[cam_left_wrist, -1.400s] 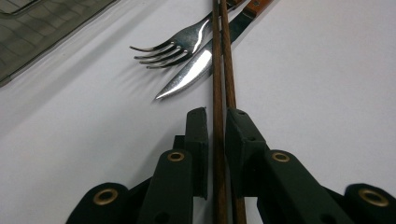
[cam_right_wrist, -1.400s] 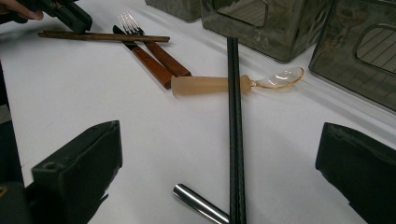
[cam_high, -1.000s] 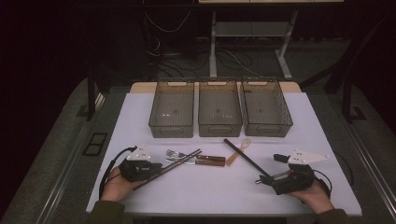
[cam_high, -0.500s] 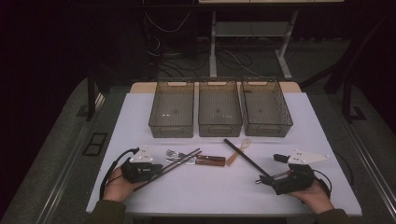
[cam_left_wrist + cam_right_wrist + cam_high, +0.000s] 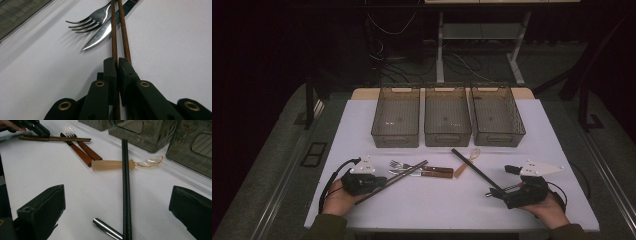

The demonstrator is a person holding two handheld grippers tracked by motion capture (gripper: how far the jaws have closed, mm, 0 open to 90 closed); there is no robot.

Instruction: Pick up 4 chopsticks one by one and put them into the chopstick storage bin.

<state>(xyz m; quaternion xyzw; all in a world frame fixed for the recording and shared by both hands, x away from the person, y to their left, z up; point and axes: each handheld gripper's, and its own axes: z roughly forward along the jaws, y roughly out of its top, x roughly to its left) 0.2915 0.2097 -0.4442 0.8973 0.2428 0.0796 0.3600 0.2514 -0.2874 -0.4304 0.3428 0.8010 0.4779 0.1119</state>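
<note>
My left gripper (image 5: pixel 381 181) (image 5: pixel 117 62) is shut on a pair of brown chopsticks (image 5: pixel 404 174) (image 5: pixel 123 30) lying flat on the white table (image 5: pixel 437 210). Their far ends rest across a fork (image 5: pixel 397 164) (image 5: pixel 87 22) and a knife (image 5: pixel 432 173) (image 5: pixel 100 33) with wooden handles. My right gripper (image 5: pixel 501 182) (image 5: pixel 117 212) stands wide open near the front right. Black chopsticks (image 5: pixel 474 167) (image 5: pixel 125 182) run between its jaws without touching them. They cross a spoon (image 5: pixel 467 161) (image 5: pixel 150 161) with a peach handle. A silver rod end (image 5: pixel 107 228) pokes out beneath them.
Three smoky see-through bins (image 5: pixel 396 117) (image 5: pixel 447 116) (image 5: pixel 496 115) stand side by side at the back of the table. In the right gripper view the left gripper (image 5: pixel 35 126) shows at the far left on the brown chopsticks (image 5: pixel 55 138).
My left gripper has edged slightly to the right along the brown chopsticks. The right gripper and the cutlery have stayed put.
</note>
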